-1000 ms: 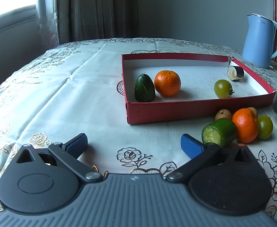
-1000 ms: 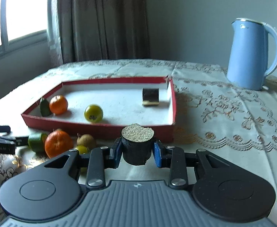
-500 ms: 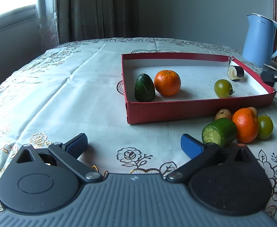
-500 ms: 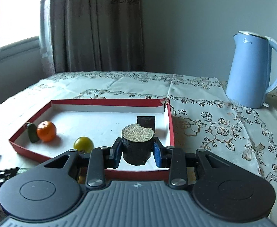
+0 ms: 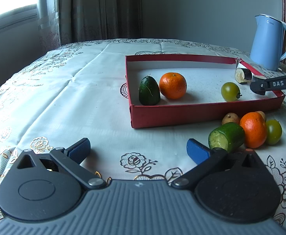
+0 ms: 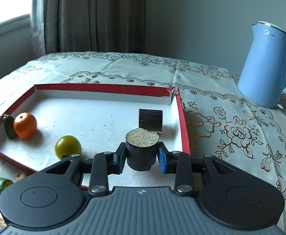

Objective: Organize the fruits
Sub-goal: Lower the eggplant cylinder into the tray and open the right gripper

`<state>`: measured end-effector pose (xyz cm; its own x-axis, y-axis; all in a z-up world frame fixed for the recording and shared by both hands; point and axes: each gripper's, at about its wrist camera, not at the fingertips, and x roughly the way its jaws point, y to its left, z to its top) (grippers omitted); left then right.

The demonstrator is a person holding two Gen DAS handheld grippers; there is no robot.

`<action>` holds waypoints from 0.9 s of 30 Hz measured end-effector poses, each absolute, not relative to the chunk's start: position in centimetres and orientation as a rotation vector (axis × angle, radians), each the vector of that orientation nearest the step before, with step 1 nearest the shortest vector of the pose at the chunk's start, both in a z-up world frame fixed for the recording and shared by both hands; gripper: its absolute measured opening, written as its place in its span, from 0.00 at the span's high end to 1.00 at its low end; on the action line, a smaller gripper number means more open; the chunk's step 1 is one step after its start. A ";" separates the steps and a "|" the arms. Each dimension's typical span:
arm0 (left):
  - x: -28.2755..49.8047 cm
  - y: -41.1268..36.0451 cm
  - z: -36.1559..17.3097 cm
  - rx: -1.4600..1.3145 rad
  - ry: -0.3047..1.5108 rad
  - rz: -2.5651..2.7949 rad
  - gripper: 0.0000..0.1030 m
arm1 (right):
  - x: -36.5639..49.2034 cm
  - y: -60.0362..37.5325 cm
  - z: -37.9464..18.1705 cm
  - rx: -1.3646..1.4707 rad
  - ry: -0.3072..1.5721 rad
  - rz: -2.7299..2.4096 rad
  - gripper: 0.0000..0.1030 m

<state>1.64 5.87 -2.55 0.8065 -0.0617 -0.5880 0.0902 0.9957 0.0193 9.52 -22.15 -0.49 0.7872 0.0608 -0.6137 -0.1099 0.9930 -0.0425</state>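
Observation:
My right gripper is shut on a dark eggplant chunk, cut face up, over the right part of the red tray. In the tray lie another eggplant piece, a green tomato, an orange and a dark cucumber end. My left gripper is open and empty, low over the cloth in front of the tray. Outside the tray, near its right finger, lie a cucumber piece, an orange, a green tomato and a small brown fruit.
A blue kettle stands right of the tray on the embroidered tablecloth. Curtains and a window are behind the table. The right gripper's tip shows over the tray's right edge in the left wrist view.
My right gripper has carried the eggplant chunk forward from in front of the tray to over its right part. The left gripper has not moved.

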 end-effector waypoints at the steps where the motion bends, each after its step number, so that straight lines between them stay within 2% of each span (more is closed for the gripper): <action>1: 1.6 5.9 -2.5 0.047 0.627 -0.081 0.00 | 9.7 -22.2 -0.6 -0.074 0.665 0.090 0.68; 20: 1.7 5.9 -2.5 0.046 0.628 -0.081 0.00 | 10.2 -23.1 -1.0 -0.039 0.683 0.081 0.67; 23: 1.7 5.9 -2.5 0.046 0.628 -0.081 0.00 | 9.0 -23.5 -0.4 -0.023 0.658 0.089 0.58; 25: 1.7 5.9 -2.5 0.046 0.628 -0.081 0.00 | 7.5 -23.9 0.3 -0.017 0.619 0.080 0.44; 27: 1.7 5.9 -2.5 0.046 0.628 -0.081 0.00 | 5.9 -24.3 0.8 -0.009 0.587 0.100 0.43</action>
